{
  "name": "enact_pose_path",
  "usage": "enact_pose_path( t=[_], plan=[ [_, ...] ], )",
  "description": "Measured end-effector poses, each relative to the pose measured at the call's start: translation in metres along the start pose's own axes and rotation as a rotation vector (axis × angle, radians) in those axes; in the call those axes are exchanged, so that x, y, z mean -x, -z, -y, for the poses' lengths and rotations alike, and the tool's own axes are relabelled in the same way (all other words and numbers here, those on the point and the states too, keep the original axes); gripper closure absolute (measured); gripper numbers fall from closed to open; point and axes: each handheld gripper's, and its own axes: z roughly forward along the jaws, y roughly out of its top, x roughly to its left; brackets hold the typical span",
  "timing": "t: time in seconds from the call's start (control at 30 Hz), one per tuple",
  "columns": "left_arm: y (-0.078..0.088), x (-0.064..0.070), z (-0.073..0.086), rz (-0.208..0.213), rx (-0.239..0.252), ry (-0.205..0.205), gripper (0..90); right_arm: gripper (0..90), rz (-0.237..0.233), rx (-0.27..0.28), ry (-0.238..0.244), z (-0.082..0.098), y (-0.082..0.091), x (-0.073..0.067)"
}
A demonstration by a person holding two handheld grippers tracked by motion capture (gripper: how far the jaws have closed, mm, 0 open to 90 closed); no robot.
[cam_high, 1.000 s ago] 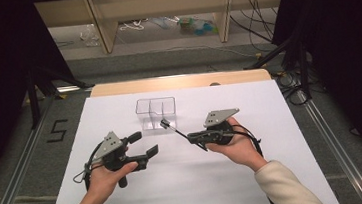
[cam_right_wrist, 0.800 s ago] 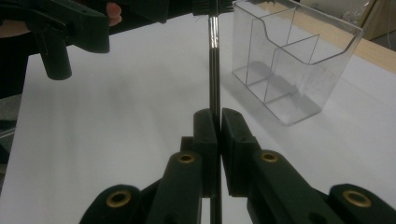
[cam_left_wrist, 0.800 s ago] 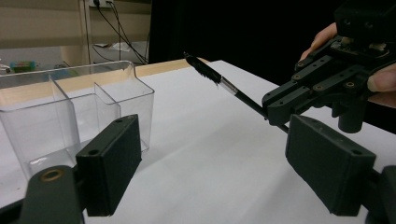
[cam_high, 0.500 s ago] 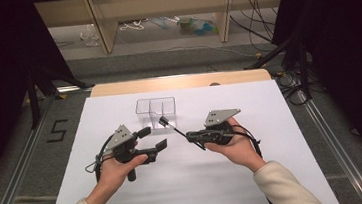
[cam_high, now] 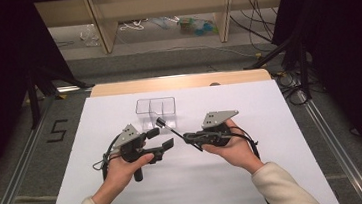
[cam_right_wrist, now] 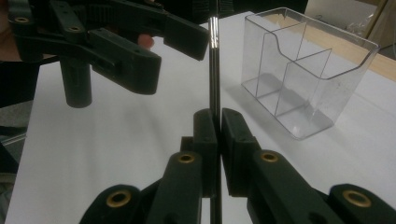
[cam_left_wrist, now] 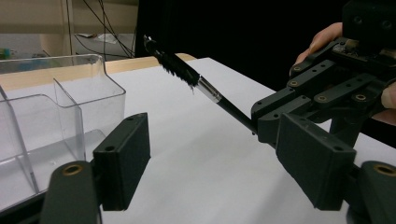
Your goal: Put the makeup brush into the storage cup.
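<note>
Two grippers are held low over the white-covered tabletop (cam_high: pixel 286 172). A slim black brush with a silver ferrule and dark bristles (cam_left_wrist: pixel 187 74) is pinched by its handle between the pressed-together fingers of the right gripper (cam_high: pixel 196 139), bristle end raised and pointed toward the clear plastic organiser with divided compartments (cam_high: pixel 155 110), presumably for dropping in upright. The left gripper (cam_high: pixel 160 139) is kept beside the brush with fingers spread, touching nothing (perhaps ready to steady it). The organiser stands near, just beyond the brush tip; cables and clutter lie on the floor beyond.
</note>
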Motion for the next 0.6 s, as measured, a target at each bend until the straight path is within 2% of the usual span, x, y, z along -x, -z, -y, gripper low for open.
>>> enact_pose_path(
  t=[0.13, 0.23, 0.6],
  plan=[
    [-0.002, 0.000, -0.001, 0.008, 0.005, 0.006, 32.2, 85.8, 0.005, 0.010, 0.013, -0.001, 0.000, -0.001],
    [-0.005, 0.002, -0.002, 0.012, 0.008, 0.012, 34.3, 85.8, -0.005, 0.007, 0.004, -0.002, 0.000, -0.003],
    [-0.011, 0.005, -0.004, 0.042, 0.052, 0.046, 46.5, 85.8, -0.011, 0.007, 0.017, -0.002, 0.000, -0.004]
  ],
)
